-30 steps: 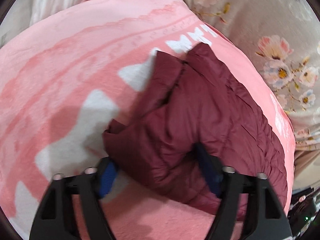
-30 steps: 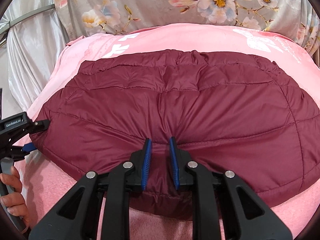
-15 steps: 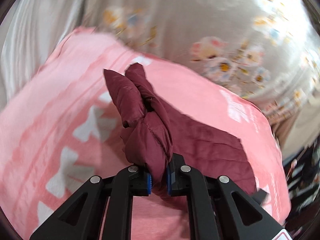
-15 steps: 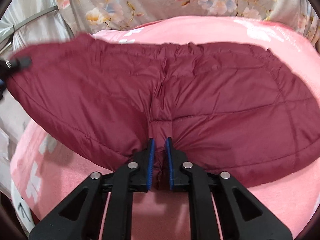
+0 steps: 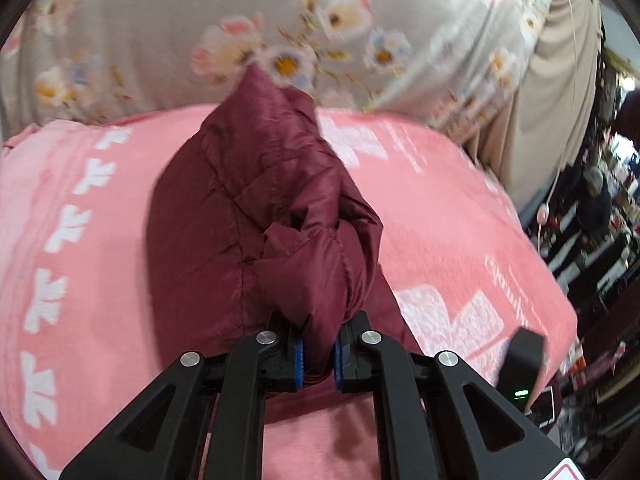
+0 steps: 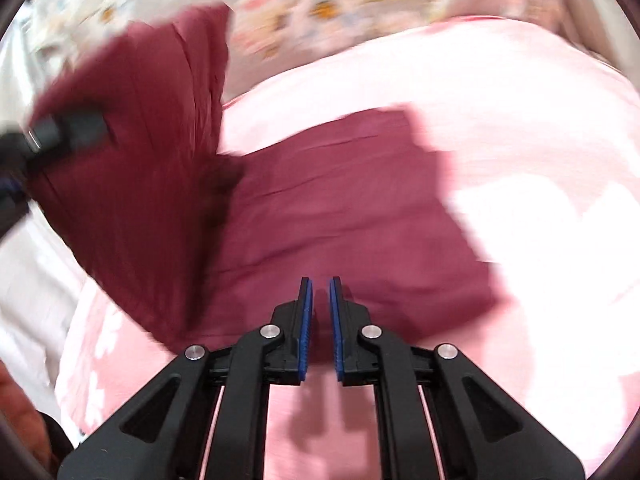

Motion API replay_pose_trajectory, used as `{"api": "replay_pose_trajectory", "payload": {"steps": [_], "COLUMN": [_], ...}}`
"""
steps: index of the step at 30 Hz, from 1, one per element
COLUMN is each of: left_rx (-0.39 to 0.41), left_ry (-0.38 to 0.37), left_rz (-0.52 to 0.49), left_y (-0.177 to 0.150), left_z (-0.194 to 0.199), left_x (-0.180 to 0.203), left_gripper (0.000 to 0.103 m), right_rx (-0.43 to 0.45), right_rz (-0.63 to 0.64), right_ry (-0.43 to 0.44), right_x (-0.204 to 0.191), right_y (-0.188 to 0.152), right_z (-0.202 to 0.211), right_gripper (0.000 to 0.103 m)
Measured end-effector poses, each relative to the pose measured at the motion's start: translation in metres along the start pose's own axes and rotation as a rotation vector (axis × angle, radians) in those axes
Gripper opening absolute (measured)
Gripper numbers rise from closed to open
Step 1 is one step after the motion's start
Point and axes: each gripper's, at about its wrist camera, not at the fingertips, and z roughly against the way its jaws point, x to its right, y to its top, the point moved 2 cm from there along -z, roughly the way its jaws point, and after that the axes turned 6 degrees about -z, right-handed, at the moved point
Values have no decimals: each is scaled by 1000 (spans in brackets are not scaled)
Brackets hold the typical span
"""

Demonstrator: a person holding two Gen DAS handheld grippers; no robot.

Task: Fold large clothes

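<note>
Across a pink blanket [image 5: 440, 216] backed by floral fabric [image 5: 160, 40], the maroon jacket [image 5: 256, 208] lies partly lifted. Left gripper [image 5: 318, 354] and right gripper [image 6: 319, 326] each pinch its fabric. Right view is blurred; cluttered room at the edge stays indistinct.

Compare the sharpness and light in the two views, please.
Left wrist view: maroon jacket fairly sharp, floral cloth behind softly blurred. Right wrist view: heavy motion blur, pink blanket washed out to white, only the right claw crisp.
</note>
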Motion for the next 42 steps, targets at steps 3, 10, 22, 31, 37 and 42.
{"api": "replay_pose_trajectory", "payload": {"steps": [3, 10, 22, 31, 37, 42], "left_rx": [-136, -200, -32, -132, -201, -234], "left_ry": [2, -33, 185, 209, 196, 237], "left_rz": [-35, -46, 239, 265, 223, 172], "left_y": [-18, -45, -32, -55, -69, -76], "left_z": [-64, -89, -9, -30, -60, -75], "left_x": [32, 50, -81, -100, -78, -69], "left_gripper": [13, 39, 76, 67, 61, 62], "right_rx": [13, 43, 54, 44, 36, -7], "right_rz": [-50, -83, -33, -34, -34, -14], "right_ry": [-47, -37, 185, 123, 14, -28], "right_x": [34, 51, -23, -5, 25, 33], "right_y": [-2, 6, 44, 51, 37, 25], "right_z": [12, 28, 19, -7, -9, -29], "right_gripper": [9, 15, 63, 8, 7, 7]}}
